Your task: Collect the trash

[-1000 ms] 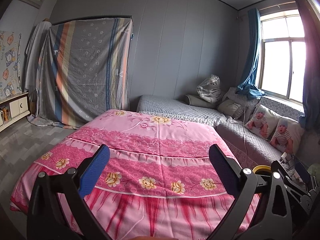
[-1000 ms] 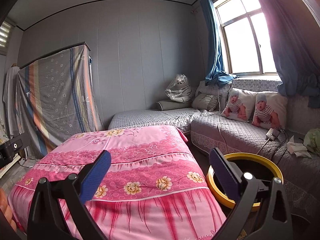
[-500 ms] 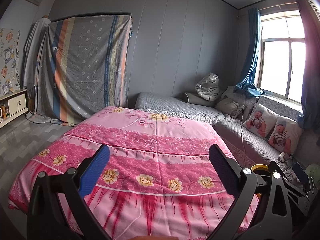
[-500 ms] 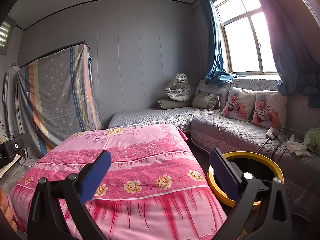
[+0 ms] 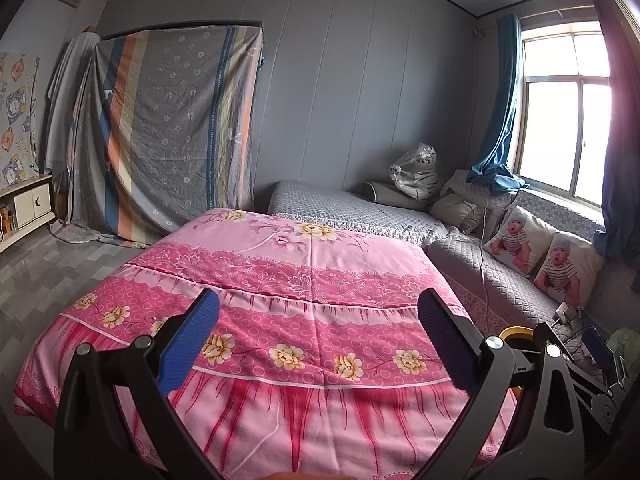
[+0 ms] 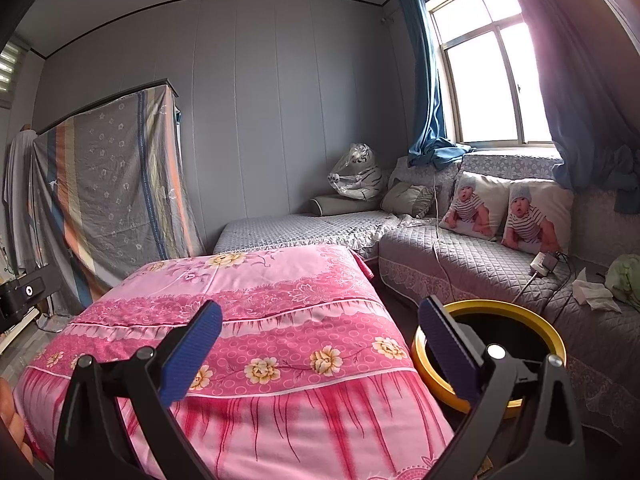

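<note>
Both grippers are spread wide and holding nothing: the left gripper [image 5: 316, 340] hangs over the pink floral bedspread [image 5: 288, 280], the right gripper [image 6: 320, 344] over the same bed's corner. The trash looks to be the crumpled white tissue [image 6: 594, 294] and a pale green wad [image 6: 624, 278] on the grey quilted sofa [image 6: 472, 264], well apart from either tool. The yellow-rimmed bin [image 6: 558, 346] stands right by the right gripper, between bed and sofa. My worry is that the white charger and cable [image 6: 540, 264] lie near the tissue, so a sloppy reach could snag the cord. Thin tissue could also slip out of those pads or tear.
</note>
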Motion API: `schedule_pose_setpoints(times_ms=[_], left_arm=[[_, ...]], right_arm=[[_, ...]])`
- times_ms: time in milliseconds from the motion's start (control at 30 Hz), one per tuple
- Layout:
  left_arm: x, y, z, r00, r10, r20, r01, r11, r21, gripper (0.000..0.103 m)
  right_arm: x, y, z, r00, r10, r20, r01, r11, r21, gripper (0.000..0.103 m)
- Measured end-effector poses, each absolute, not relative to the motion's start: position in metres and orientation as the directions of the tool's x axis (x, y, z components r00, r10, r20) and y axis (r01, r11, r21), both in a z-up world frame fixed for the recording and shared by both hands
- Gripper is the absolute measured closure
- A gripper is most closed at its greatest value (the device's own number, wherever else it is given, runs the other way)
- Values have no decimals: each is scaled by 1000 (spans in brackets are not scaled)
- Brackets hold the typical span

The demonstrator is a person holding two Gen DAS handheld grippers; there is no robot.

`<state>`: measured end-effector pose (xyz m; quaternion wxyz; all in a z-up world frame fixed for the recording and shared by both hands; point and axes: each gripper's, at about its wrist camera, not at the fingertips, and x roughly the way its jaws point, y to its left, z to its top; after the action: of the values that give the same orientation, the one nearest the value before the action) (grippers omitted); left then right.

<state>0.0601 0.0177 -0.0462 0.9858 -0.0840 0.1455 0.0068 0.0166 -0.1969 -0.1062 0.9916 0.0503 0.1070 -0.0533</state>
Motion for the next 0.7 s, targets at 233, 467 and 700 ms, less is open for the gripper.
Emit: schedule_pose_setpoints(times_ms=[233, 467, 700], left_arm=[[60, 18, -46, 957, -14, -289, -36, 985, -168, 8], [60, 18, -46, 958, -14, -288, -36, 985, -168, 8], [60, 17, -45, 959, -15, -282, -31, 987, -159, 8]], right_arm=[[19, -199, -107, 969, -103, -224, 125, 988, 87, 8], [19, -198, -109, 968, -101, -228, 123, 989, 82, 8], [19, -199, -110, 967, -106, -231, 128, 988, 83, 8]])
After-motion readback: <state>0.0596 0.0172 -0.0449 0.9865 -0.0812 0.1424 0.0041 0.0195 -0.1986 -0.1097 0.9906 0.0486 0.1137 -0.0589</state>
